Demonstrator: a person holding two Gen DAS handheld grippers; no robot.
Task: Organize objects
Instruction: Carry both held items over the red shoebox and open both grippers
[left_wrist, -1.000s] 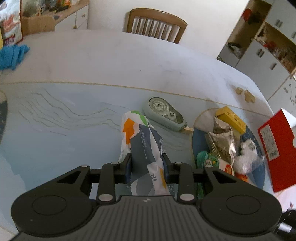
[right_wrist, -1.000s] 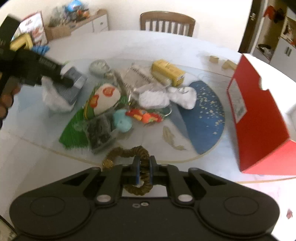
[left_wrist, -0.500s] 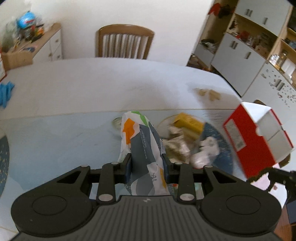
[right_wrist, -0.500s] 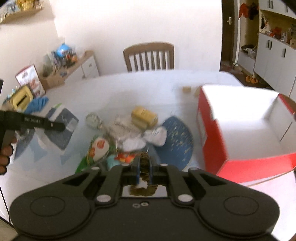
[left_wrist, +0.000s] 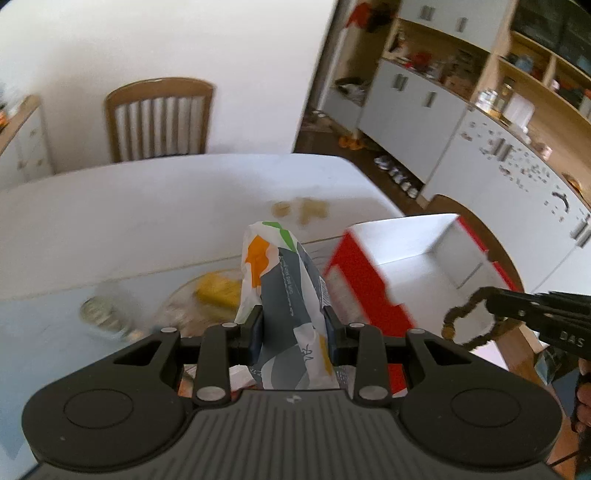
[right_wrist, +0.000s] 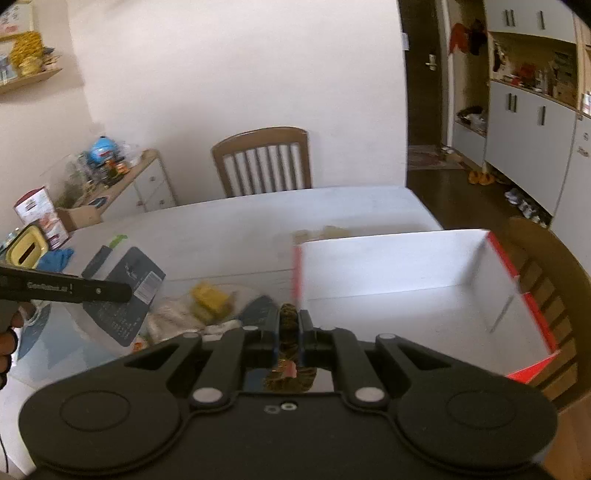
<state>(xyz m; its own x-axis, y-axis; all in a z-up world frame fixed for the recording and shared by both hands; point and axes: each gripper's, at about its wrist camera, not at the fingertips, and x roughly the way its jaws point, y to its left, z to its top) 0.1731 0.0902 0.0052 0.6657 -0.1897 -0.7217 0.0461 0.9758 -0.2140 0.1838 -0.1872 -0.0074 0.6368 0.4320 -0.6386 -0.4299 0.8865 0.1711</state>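
Two items in hand: left gripper (left_wrist: 291, 328) clamped on printed snack packet (left_wrist: 284, 291), right gripper (right_wrist: 288, 332) pinching brown scrunchie (right_wrist: 289, 321), both near open red box (right_wrist: 406, 273). Box looks empty; yellow pack (right_wrist: 208, 297), other bits left on tabletop (left_wrist: 147, 206).

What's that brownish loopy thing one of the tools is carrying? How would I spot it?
Start at the big red box with the white inside, open at the table's right end. Just in front of it, the right gripper pinches a brown scrunchie, a puckered fabric ring hanging in the air. Everything nearby is a packet or box; it alone is a loop.
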